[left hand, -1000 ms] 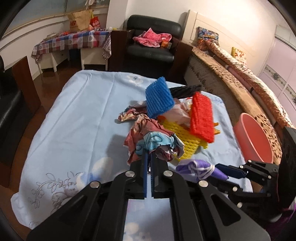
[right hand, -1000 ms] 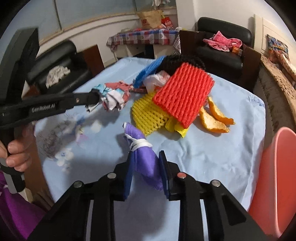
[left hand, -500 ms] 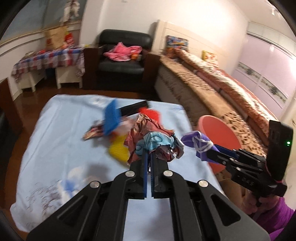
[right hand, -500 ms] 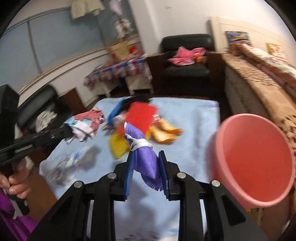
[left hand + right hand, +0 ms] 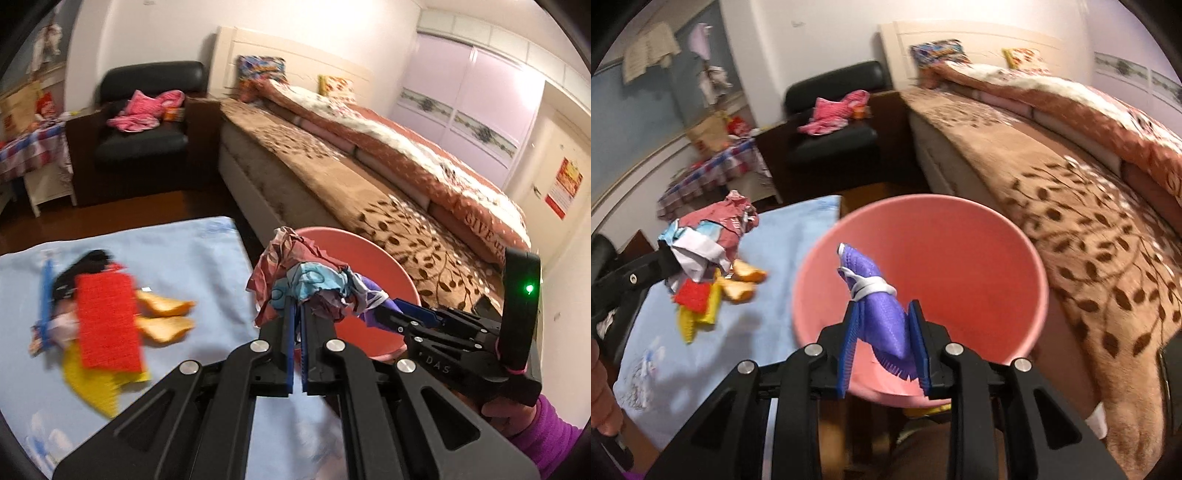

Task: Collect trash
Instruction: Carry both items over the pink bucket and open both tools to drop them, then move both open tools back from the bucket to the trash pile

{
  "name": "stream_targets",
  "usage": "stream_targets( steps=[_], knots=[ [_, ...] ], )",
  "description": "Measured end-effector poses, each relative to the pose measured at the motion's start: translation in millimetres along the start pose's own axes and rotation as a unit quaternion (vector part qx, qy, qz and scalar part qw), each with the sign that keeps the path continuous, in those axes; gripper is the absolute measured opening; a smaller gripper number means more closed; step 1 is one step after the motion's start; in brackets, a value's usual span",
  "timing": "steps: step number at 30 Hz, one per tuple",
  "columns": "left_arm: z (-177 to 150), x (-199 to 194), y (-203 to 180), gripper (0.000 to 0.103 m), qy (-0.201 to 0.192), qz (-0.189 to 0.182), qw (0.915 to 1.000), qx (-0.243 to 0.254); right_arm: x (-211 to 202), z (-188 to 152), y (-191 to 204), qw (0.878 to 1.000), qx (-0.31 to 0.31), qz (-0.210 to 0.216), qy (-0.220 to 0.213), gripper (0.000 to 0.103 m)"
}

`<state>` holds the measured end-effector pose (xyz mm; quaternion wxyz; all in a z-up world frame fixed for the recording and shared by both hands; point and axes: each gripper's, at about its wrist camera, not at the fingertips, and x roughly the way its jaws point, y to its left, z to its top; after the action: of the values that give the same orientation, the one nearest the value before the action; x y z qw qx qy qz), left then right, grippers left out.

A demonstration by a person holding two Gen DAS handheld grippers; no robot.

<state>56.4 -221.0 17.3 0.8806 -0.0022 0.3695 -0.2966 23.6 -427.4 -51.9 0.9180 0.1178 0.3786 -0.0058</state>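
Trash is in both views. In the left wrist view, a table with a light blue cloth (image 5: pixel 192 258) fills the lower left of the frame. On it lies a pile: one red foam net (image 5: pixel 107 321), one yellow net (image 5: pixel 96 387) under it, one blue piece (image 5: pixel 46 291), something black (image 5: pixel 85 262) and two orange peels (image 5: pixel 162 317). One pink bucket (image 5: pixel 373 258) sits right of the middle, past the table edge. A long bed with a brown leafy blanket (image 5: pixel 351 184) runs across the right. One black armchair (image 5: pixel 147 122) with pink clothes on it is in the upper left. The left gripper (image 5: pixel 295 306) is at the bottom middle, pinched tight on one crumpled wrapper (image 5: pixel 295 277). The wrapper sits in front of the bucket's near rim. The right gripper (image 5: pixel 402 314) comes in from the right with a purple bit at its tip.

In the right wrist view, the pink bucket (image 5: pixel 979 236) fills the middle. The right gripper (image 5: pixel 884 343) squeezes one purple net (image 5: pixel 882 310) with a white band, in front of the bucket's open mouth. The blue table (image 5: pixel 790 236) is on the left, the bed (image 5: pixel 1052 184) on the right, the armchair (image 5: pixel 831 125) at the top. The left gripper (image 5: pixel 670 258) is at the left with its wrapper (image 5: pixel 709 236). The pile (image 5: pixel 701 306) looks blurry below it.
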Motion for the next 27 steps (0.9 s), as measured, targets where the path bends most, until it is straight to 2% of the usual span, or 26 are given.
stream_targets(
  steps=[5, 8, 14, 16, 18, 20, 22, 27],
  knots=[
    [-3.3, 46.0, -15.0, 0.002, 0.040, 0.000, 0.9992, 0.011, 14.1, 3.5, -17.4, 1.000, 0.011, -0.018, 0.014, 0.027],
    [-7.4, 60.9, -15.7, 0.002, 0.058, 0.002, 0.9982, 0.012, 19.7, 4.7, -23.5, 0.999, 0.016, -0.023, 0.020, 0.028],
    [-9.2, 73.8, -19.4, 0.002, 0.072, -0.009, 0.9972, 0.014, 28.3, 7.2, -28.0, 0.999, 0.015, -0.029, 0.028, 0.030],
    [-10.3, 76.5, -18.7, 0.002, 0.081, -0.022, 0.9964, 0.010, 28.4, 7.3, -26.1, 0.999, 0.014, -0.030, 0.028, 0.037],
    [-10.8, 78.8, -18.8, 0.006, 0.086, -0.028, 0.9959, 0.008, 27.4, 7.3, -25.0, 0.999, 0.013, -0.032, 0.025, 0.043],
    [-10.8, 77.6, -18.4, 0.021, 0.086, -0.029, 0.9959, 0.006, 25.4, 8.1, -24.8, 0.999, 0.011, -0.033, 0.019, 0.046],
    [-9.0, 73.9, -17.9, 0.030, 0.079, -0.029, 0.9965, 0.002, 22.9, 9.5, -25.9, 0.999, 0.012, -0.032, 0.014, 0.050],
    [-5.3, 58.5, -17.0, 0.032, 0.058, -0.028, 0.9979, 0.006, 9.7, 11.9, -26.9, 0.999, 0.008, -0.034, -0.008, 0.057]
  ],
)
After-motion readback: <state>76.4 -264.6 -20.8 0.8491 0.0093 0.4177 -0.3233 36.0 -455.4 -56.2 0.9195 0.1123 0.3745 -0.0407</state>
